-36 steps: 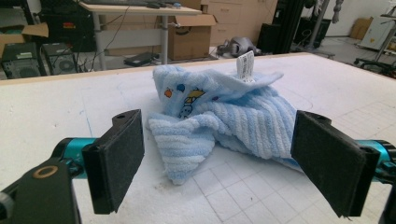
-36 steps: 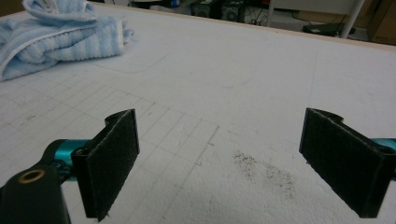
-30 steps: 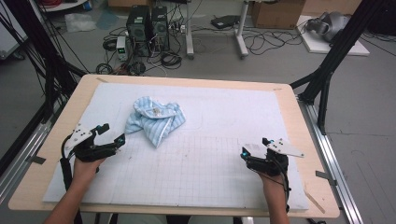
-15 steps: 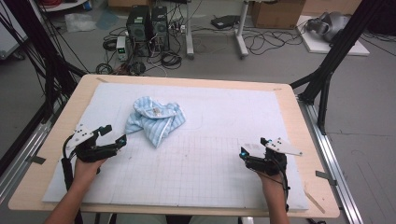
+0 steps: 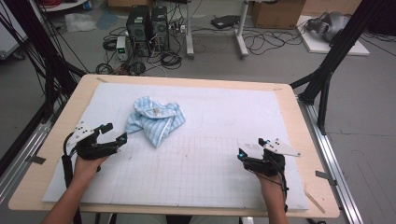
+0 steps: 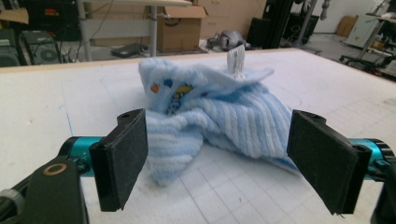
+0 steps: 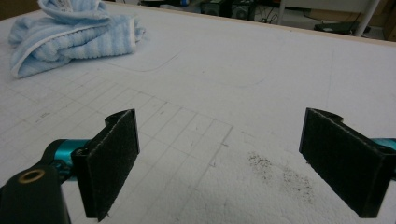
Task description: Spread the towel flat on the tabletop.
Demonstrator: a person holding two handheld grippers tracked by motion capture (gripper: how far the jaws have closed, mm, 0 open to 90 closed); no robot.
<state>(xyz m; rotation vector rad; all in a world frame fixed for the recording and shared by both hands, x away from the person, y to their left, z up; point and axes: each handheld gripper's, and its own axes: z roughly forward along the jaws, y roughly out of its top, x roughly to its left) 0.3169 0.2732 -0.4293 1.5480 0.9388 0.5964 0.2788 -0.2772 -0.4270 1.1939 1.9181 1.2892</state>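
High view shows a crumpled blue striped towel (image 5: pixel 155 119) lying on the white mat (image 5: pixel 224 121) of the desk (image 5: pixel 299 121), left of centre. Left gripper (image 5: pixel 114 134), jaws spread, sits just beside it; right gripper (image 5: pixel 254 148), also spread, rests well apart.

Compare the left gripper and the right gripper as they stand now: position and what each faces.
The left gripper sits close to the crumpled blue towel, while the right gripper rests far from it, near the mat's right side. In the left gripper view the towel lies just beyond the jaws; the right gripper faces bare gridded mat with a dark smudge. Both are open and hold nothing.
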